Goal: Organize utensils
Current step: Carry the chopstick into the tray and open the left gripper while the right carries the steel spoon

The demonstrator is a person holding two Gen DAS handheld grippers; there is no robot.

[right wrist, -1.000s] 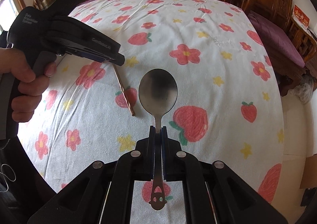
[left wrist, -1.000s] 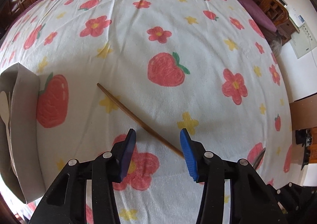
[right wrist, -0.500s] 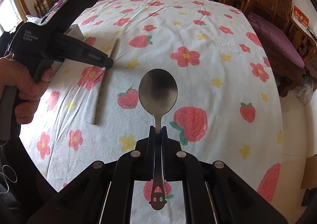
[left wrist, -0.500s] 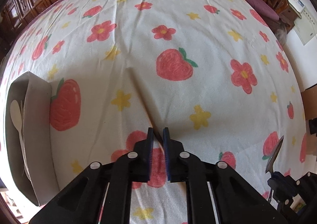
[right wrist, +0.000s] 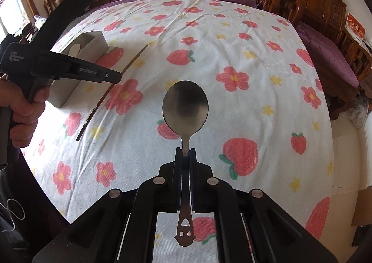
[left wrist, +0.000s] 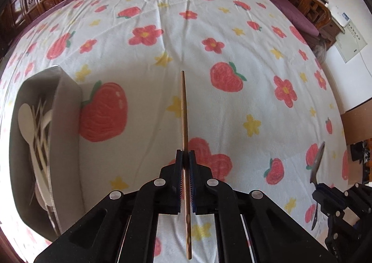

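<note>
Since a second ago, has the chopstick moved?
Yes. The chopstick was lying on the cloth beside the strawberry print; now it is off the cloth, clamped in the left tongs, pointing straight ahead.

Only real obstacle is the grey box (left wrist: 67, 109) on the tablecloth (left wrist: 232, 37); everything right of the box and beyond it is just open flat cloth.
</note>
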